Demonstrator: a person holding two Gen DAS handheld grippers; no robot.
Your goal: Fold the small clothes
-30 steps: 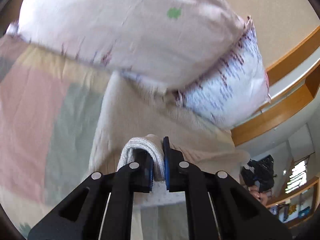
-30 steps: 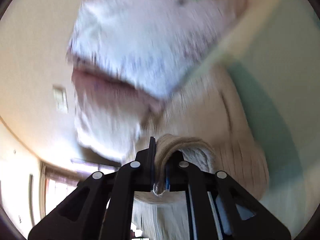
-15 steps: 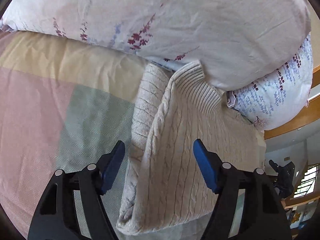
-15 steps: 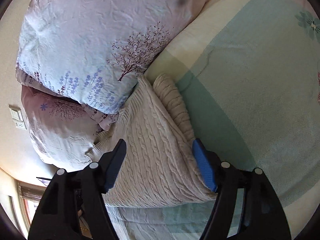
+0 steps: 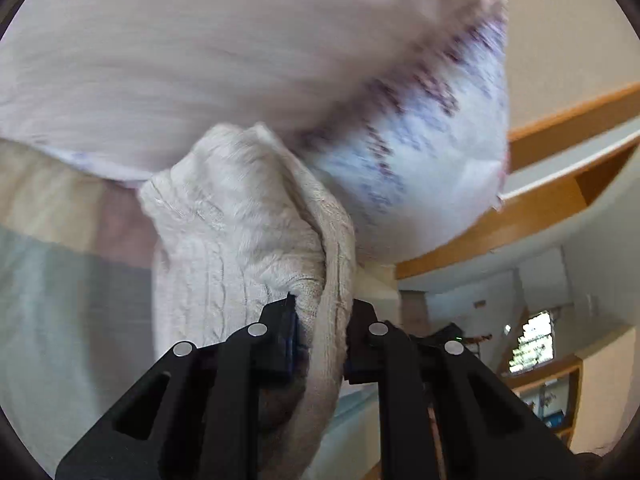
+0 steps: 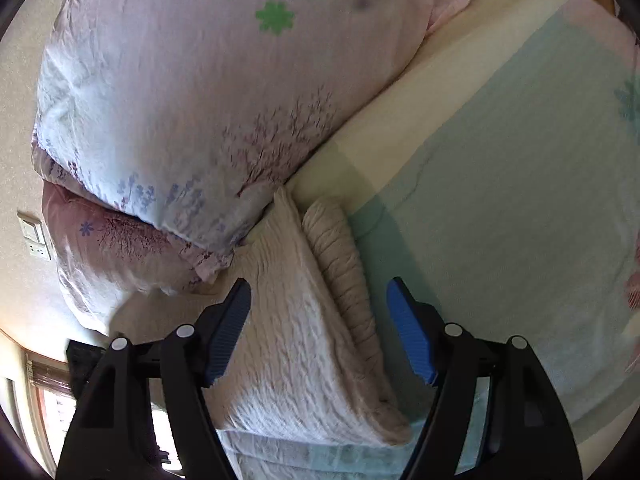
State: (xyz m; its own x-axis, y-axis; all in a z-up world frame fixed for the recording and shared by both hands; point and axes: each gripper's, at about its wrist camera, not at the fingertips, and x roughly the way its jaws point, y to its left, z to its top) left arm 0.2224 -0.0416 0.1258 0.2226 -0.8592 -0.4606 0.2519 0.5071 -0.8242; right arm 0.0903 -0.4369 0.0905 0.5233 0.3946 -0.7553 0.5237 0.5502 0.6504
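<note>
A cream cable-knit sweater (image 6: 304, 320) lies folded on the bed against the pillows, a ribbed part along its right side. My right gripper (image 6: 320, 328) is open and empty just above it, its blue pads either side of the fold. In the left wrist view my left gripper (image 5: 322, 332) is shut on a thick fold of the same sweater (image 5: 240, 216), lifted off the bed; the view is motion-blurred.
Two floral pillows (image 6: 192, 92) are stacked at the head of the bed, touching the sweater. The bedspread (image 6: 500, 200) has green, cream and pink blocks. A wooden headboard ledge (image 5: 560, 160) and the room beyond show at the left wrist view's right.
Both grippers let the sweater go and opened half a second ago. Since then my left gripper has shut on a fold of it again and lifted; my right stays open.
</note>
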